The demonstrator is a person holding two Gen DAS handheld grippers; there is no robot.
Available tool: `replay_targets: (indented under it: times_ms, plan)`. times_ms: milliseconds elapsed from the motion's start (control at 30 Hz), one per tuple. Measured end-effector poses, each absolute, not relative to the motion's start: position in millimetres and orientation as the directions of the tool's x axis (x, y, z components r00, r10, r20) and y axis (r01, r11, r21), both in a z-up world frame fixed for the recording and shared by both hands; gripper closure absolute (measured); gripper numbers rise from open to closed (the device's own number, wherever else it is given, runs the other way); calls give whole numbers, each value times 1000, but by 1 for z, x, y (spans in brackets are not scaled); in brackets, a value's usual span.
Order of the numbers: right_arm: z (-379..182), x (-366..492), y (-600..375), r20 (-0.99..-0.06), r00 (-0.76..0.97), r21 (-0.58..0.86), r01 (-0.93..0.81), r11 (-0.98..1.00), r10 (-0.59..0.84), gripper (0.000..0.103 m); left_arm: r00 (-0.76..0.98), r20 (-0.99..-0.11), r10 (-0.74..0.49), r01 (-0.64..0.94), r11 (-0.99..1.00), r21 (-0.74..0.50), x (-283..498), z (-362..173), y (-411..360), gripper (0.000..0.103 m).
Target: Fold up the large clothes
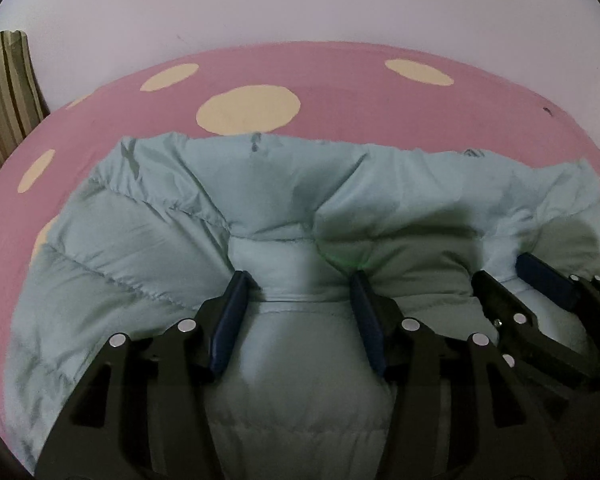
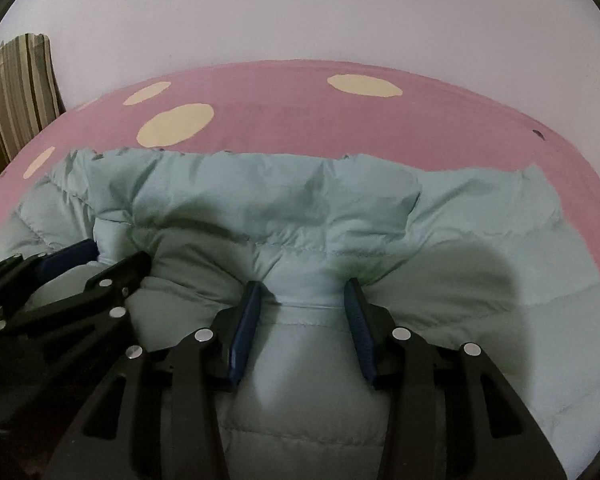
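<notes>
A pale blue puffy jacket (image 1: pixel 260 184) (image 2: pixel 300 200) lies spread on a pink bed sheet (image 1: pixel 340 80) (image 2: pixel 280 100) with cream dots. My left gripper (image 1: pixel 300 280) points down into it, and a thick quilted fold bulges between its blue pads (image 1: pixel 232 320), touching both. My right gripper (image 2: pixel 303 286) holds a similar fold just to the right, pinched between its pads (image 2: pixel 246 324). The two grippers sit side by side near the jacket's near edge: the right gripper (image 1: pixel 500 270) shows at the right of the left wrist view, and the left gripper (image 2: pixel 116 254) at the left of the right wrist view.
A striped cushion (image 1: pixel 4 80) (image 2: pixel 16 80) leans at the far left edge of the bed. A plain pale wall (image 1: pixel 300 0) rises behind the bed. Bare pink sheet lies beyond the jacket's far edge.
</notes>
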State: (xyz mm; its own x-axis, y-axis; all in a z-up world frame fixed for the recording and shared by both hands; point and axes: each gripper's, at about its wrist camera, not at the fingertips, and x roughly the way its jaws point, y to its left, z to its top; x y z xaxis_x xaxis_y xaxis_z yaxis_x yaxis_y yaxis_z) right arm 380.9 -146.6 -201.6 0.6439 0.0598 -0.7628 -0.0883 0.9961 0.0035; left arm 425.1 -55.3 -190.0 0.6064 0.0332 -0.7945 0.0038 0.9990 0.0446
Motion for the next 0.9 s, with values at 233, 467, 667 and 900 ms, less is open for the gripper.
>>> replay_targets:
  times_ms: [233,467,667,900]
  plan:
    - [-174,363,-161,-736,668,59,-98,993,109,46,646,-762,34,28,997,68,402,-163,-50,42]
    - [-142,302,-238,-693,718,71,-19,997,63,26,659,-751,52,-90,996,-10,356,-136,28,23]
    - [-158,284,-320,-746,666,137,115,984,26,26,597,-802,12,-216,965,-147,340,-154,103,21]
    - [-185,303,-350,-787,588,336,156,929,186,25,554,-820,-144,-166,946,-279,356,-172,116,20]
